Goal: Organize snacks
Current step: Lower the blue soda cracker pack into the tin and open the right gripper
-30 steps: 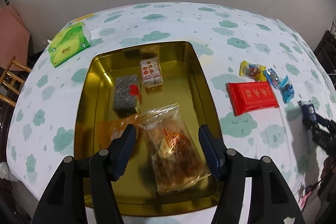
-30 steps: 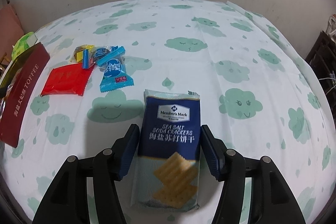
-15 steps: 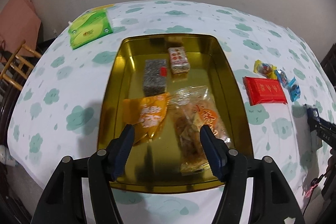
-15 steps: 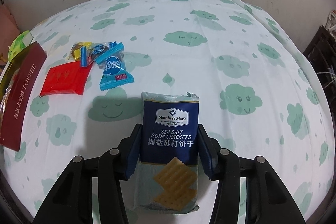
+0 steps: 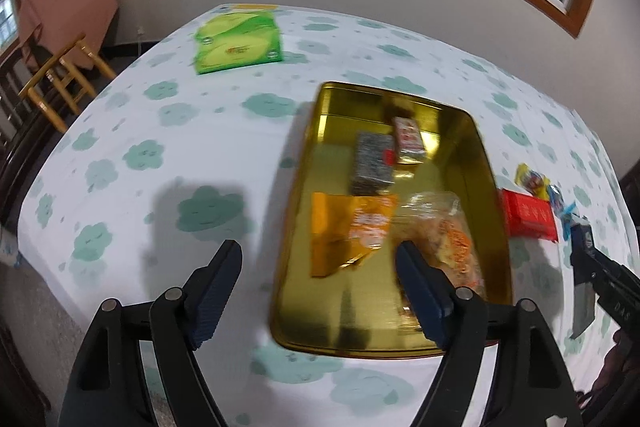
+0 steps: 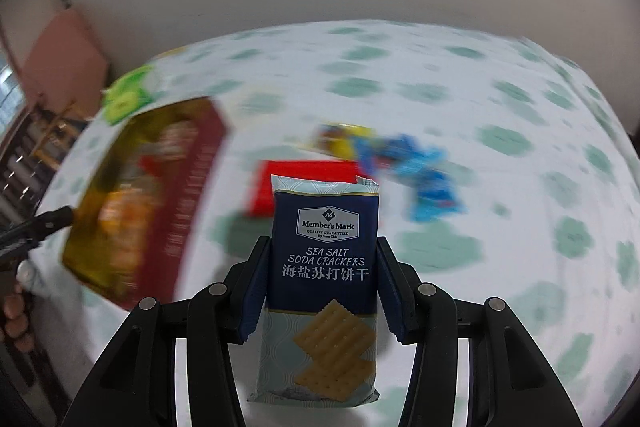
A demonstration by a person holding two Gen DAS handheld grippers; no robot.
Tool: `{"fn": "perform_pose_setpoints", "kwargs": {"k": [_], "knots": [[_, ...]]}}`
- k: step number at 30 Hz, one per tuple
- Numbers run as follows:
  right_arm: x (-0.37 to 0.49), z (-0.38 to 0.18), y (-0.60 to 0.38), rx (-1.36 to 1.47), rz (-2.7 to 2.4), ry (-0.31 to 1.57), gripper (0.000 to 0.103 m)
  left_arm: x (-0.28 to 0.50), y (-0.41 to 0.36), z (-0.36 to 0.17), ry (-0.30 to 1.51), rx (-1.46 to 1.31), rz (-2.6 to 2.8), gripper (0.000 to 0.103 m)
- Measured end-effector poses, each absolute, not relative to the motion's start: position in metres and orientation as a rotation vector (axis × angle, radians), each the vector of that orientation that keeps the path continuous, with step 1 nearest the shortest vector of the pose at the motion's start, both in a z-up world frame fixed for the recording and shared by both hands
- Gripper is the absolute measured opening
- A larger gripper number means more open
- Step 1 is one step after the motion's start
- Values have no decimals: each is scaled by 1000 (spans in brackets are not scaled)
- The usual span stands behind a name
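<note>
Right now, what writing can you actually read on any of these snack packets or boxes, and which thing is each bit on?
"Member's Mark": cracker packet, white badge.
"QUALITY GUARANTEED": same badge, small print; the line below it is too small.
"SEA SALT SODA CRACKERS": same packet, middle.
"海盐苏打饼干": same packet, under the English.
Too blurred to read: red tin side, red packet, green pack, snacks in the gold tin.

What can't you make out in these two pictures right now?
- Right wrist view: motion blur smears the gold tin and the sweets; their print is unreadable.
- Left wrist view: the cracker pack is mostly hidden behind the right gripper.
- Left wrist view: the tin's snack labels are blurred.
</note>
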State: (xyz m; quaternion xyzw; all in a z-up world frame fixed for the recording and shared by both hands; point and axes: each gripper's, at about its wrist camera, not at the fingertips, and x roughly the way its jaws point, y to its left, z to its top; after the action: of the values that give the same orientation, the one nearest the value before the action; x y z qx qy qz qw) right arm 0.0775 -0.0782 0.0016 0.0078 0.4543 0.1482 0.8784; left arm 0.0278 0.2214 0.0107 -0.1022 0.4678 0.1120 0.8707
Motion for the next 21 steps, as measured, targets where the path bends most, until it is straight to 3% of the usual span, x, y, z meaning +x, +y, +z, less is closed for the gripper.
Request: {"fn": "perform_pose_setpoints", "kwargs": {"k": [12, 21], "knots": [[68, 17, 64, 15, 558, 922, 51, 0, 284, 5, 979, -283, 381, 77], [74, 11, 114, 57, 590, 939, 51, -15, 316, -1, 990, -331, 443, 78]]}}
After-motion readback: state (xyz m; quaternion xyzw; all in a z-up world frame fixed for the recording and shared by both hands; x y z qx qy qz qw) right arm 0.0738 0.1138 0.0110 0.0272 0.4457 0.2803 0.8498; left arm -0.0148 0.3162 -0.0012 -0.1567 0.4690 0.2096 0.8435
